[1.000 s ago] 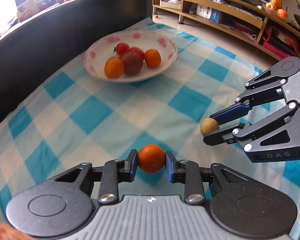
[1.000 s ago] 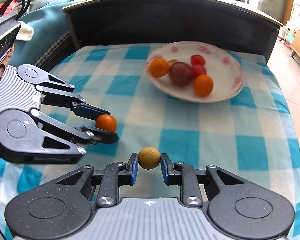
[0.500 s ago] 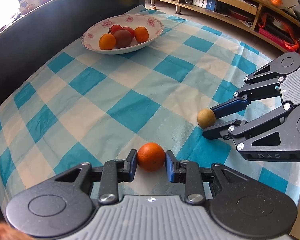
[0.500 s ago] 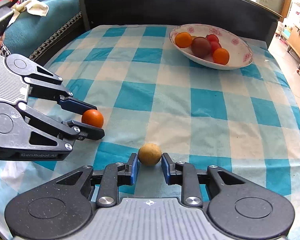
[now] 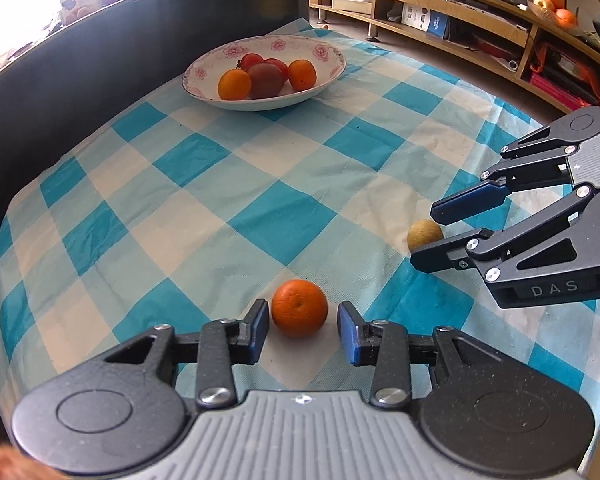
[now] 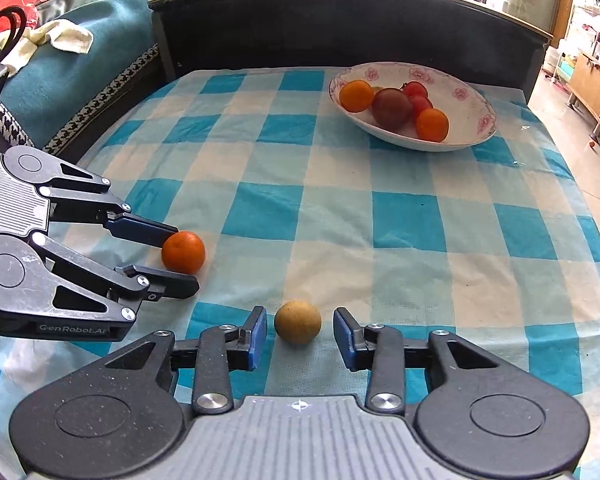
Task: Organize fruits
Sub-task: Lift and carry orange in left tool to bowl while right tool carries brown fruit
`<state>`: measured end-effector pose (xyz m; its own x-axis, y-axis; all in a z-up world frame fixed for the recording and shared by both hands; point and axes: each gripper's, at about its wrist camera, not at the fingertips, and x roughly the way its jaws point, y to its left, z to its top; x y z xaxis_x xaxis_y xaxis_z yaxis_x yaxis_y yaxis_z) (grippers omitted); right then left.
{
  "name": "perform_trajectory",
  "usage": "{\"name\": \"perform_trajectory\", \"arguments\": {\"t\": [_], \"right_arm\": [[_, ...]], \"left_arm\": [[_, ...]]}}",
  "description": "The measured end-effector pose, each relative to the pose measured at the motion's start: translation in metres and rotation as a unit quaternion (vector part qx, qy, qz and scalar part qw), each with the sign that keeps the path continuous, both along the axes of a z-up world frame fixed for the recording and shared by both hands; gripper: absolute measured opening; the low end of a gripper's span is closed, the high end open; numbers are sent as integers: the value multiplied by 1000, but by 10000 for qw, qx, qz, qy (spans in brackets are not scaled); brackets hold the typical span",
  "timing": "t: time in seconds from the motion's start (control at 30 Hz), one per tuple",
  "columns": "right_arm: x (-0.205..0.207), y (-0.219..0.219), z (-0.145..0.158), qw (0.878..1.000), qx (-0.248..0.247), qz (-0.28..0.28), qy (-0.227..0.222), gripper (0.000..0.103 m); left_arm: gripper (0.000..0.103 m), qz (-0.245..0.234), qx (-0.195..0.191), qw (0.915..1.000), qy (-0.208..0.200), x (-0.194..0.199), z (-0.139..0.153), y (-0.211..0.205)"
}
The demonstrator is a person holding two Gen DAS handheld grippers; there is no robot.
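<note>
Checked blue-and-white tablecloth (image 6: 404, 220) with the flowered bowl (image 6: 472, 112) as landmark, standing at the far side of the cloth close to the dark raised board (image 6: 340, 20) that closes that edge. The bowl holds two small oranges, a dark reddish fruit and red tomatoes. Well apart from the bowl, at the near side of the cloth, the orange (image 5: 299, 308) rests on the cloth between the fingers of the left gripper (image 5: 303, 330), whose jaws are opening; a gap shows on each side of the fruit, so the pads do not press it. Just beside it, the tan round fruit (image 6: 297, 321) lies likewise between the parting jaws of the right gripper (image 6: 300, 332), clear of both pads. The two grippers sit side by side, near each other, each fruit just ahead of its own fingertips. Between the loose fruits and the bowl the cloth carries nothing. To the bowl's right the cloth falls off toward the floor and low wooden shelving (image 5: 480, 12); to its left lies a teal blanket (image 6: 80, 60).
</note>
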<state>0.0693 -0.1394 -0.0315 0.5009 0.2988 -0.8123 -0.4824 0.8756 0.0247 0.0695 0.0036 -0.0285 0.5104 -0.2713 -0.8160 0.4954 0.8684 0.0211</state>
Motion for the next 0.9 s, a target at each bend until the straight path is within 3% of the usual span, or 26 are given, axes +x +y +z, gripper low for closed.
{"name": "perform_trajectory", "arguments": {"t": [0.23,0.4,0.9], "right_arm": [[-2,3,-3,9999,-6,96,86,31],[-2,3,-3,9999,-145,46,60,21],[7,-1,18,9996,121,-163,-194,19]], "left_arm": [[41,-23,95,9999,-36,-2,1,-4],[38,-49,159,9998,-60,-2,3,-5],[37,32,-28,9992,-392,18,26,-14]]}}
